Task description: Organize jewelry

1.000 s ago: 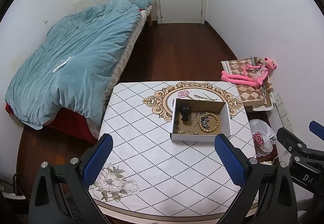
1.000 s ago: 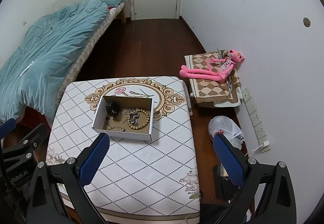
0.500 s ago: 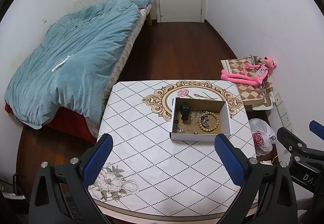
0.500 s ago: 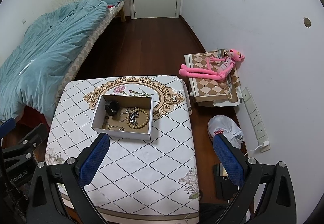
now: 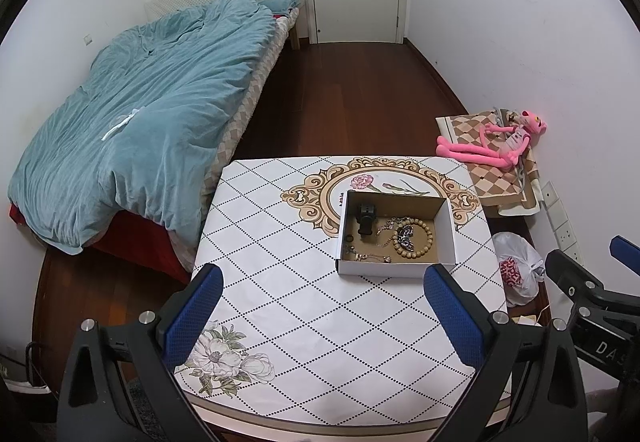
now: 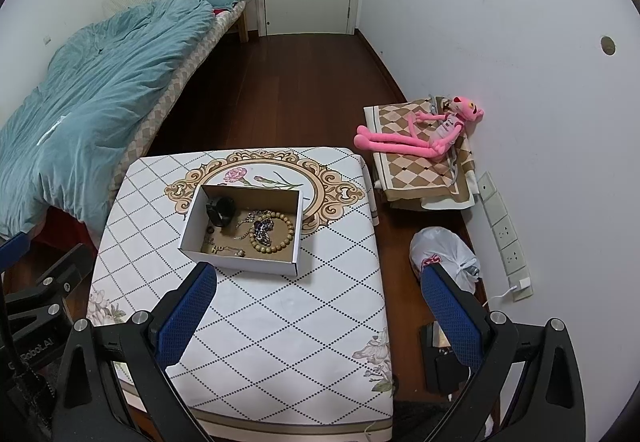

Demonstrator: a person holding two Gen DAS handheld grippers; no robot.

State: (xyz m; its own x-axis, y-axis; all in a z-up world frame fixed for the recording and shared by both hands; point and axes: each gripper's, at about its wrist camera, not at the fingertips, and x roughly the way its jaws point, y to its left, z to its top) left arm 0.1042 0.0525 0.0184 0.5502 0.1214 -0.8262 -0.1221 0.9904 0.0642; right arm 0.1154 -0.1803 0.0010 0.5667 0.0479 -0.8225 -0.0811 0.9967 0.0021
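A white cardboard box (image 5: 396,269) (image 6: 240,266) sits on the patterned table (image 5: 300,302) (image 6: 280,322). Inside lie a wooden bead bracelet (image 5: 429,238) (image 6: 289,232), a dark beaded piece (image 5: 406,237) (image 6: 262,233), silver chains (image 5: 384,230) (image 6: 228,251) and a black object (image 5: 365,218) (image 6: 221,211). My left gripper (image 5: 318,314) is open and empty, held above the near part of the table. My right gripper (image 6: 316,316) is open and empty, over the table's right edge. Each gripper shows at the edge of the other's view.
A bed with a teal duvet (image 5: 140,130) stands to the left. A pink plush toy (image 6: 424,134) lies on a checkered cushion (image 6: 416,170) by the right wall. A white plastic bag (image 6: 440,254) and wall sockets (image 6: 506,234) are at the right.
Both views have drifted slightly back and up; the box sits a little farther from the fingers. Nothing was grasped or moved.
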